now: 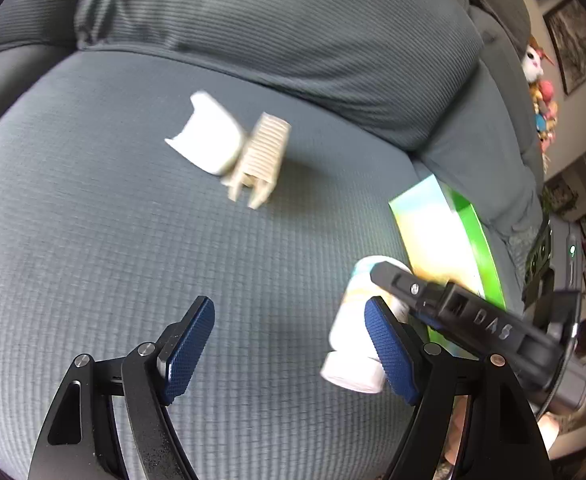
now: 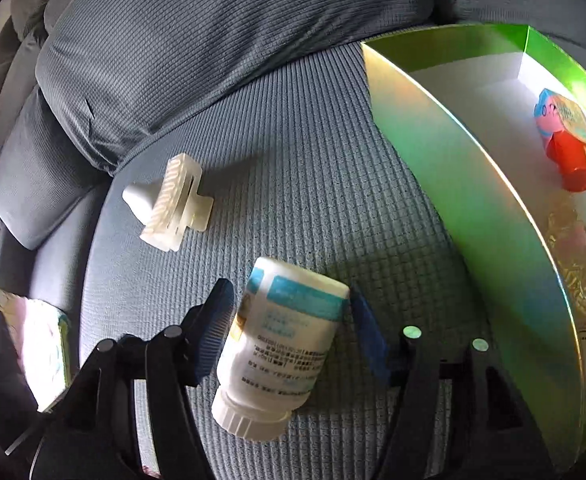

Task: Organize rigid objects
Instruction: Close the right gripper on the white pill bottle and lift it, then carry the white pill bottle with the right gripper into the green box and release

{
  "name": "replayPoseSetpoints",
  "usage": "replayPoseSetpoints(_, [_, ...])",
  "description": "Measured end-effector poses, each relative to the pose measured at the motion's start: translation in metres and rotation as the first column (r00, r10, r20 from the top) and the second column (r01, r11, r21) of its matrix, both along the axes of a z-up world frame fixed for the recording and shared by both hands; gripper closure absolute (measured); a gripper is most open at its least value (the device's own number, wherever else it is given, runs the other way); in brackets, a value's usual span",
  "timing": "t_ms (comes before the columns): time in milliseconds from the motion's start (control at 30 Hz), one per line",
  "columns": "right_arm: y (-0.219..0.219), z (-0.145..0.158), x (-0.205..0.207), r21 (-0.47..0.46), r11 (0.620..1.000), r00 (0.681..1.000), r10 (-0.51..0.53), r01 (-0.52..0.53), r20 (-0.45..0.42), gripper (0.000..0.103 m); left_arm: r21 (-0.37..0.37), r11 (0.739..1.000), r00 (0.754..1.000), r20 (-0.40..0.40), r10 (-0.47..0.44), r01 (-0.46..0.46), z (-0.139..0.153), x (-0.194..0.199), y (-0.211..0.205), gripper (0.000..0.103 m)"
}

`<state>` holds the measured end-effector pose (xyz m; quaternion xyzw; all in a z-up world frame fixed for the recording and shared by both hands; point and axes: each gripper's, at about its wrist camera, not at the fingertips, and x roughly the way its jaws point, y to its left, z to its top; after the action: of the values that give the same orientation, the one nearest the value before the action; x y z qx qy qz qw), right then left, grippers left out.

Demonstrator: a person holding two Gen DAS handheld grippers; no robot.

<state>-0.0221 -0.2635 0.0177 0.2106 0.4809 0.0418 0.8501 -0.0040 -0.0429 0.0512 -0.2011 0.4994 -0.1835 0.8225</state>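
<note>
A white pill bottle (image 2: pixel 281 340) with a teal label sits between the fingers of my right gripper (image 2: pixel 293 312), cap toward the camera, held above the grey sofa seat (image 2: pixel 293 168). It also shows in the left wrist view (image 1: pixel 353 332), with the right gripper (image 1: pixel 377 292) around it. A white ribbed plastic clip (image 2: pixel 171 208) lies on the seat to the far left; the left wrist view shows it too (image 1: pixel 261 156), next to a white piece (image 1: pixel 209 136). My left gripper (image 1: pixel 289 320) is open and empty over the seat. A green box (image 2: pixel 473 208) stands to the right.
The green box (image 1: pixel 449 232) holds a red-capped toy bottle (image 2: pixel 565 136) and some gold coins (image 2: pixel 585 276). Grey back cushions (image 2: pixel 213 40) rise behind the seat. Stuffed toys (image 1: pixel 541 92) and framed pictures are at the far right.
</note>
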Motion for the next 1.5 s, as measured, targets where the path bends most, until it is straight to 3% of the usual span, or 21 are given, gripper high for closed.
replayPoseSetpoints(300, [-0.007,0.007,-0.009,0.102,0.994,0.999,0.023,-0.025,0.024,0.041,0.010,0.990,0.990,-0.013,-0.137,0.137,-0.005,-0.005,-0.032,0.025])
replayPoseSetpoints(433, [0.002,0.000,-0.007,0.128,0.990,0.998,0.065,-0.065,0.005,0.041,0.040,0.989,0.989,-0.029,-0.145,0.146,-0.011,-0.004,-0.041,0.025])
replayPoseSetpoints(567, [0.005,-0.012,-0.001,0.168,0.983,0.996,0.077,-0.070,-0.037,0.042,0.017,0.989,0.989,-0.031,-0.146,0.147,-0.014,-0.003,-0.043,0.025])
replayPoseSetpoints(633, [0.007,-0.017,0.001,0.200,0.977,0.995,0.082,-0.070,-0.051,0.043,-0.015,0.988,0.988,-0.022,-0.151,0.151,-0.014,-0.003,-0.042,0.039])
replayPoseSetpoints(700, [0.009,-0.021,0.002,0.221,0.973,0.994,0.087,-0.071,-0.064,0.046,-0.038,0.987,0.987,-0.024,-0.157,0.157,-0.015,-0.003,-0.042,0.046])
replayPoseSetpoints(867, [0.011,-0.023,0.001,0.258,0.964,0.994,0.093,-0.073,-0.066,0.050,-0.007,0.989,0.989,0.003,-0.151,0.151,-0.011,-0.005,-0.047,0.050])
replayPoseSetpoints(1133, [0.002,0.012,-0.012,0.241,0.969,0.997,0.045,-0.060,0.066,0.050,0.003,0.984,0.976,0.131,-0.175,0.176,0.022,-0.011,-0.053,0.050])
replayPoseSetpoints(1333, [-0.018,0.041,-0.023,0.245,0.969,0.982,-0.002,-0.045,0.189,0.050,0.041,0.972,0.941,0.247,-0.232,0.230,0.050,-0.013,-0.075,0.050])
replayPoseSetpoints(1500, [-0.046,0.053,-0.032,0.268,0.963,0.966,-0.080,0.011,0.247,0.050,0.052,0.959,0.911,0.300,-0.283,0.280,0.058,-0.011,-0.100,0.050])
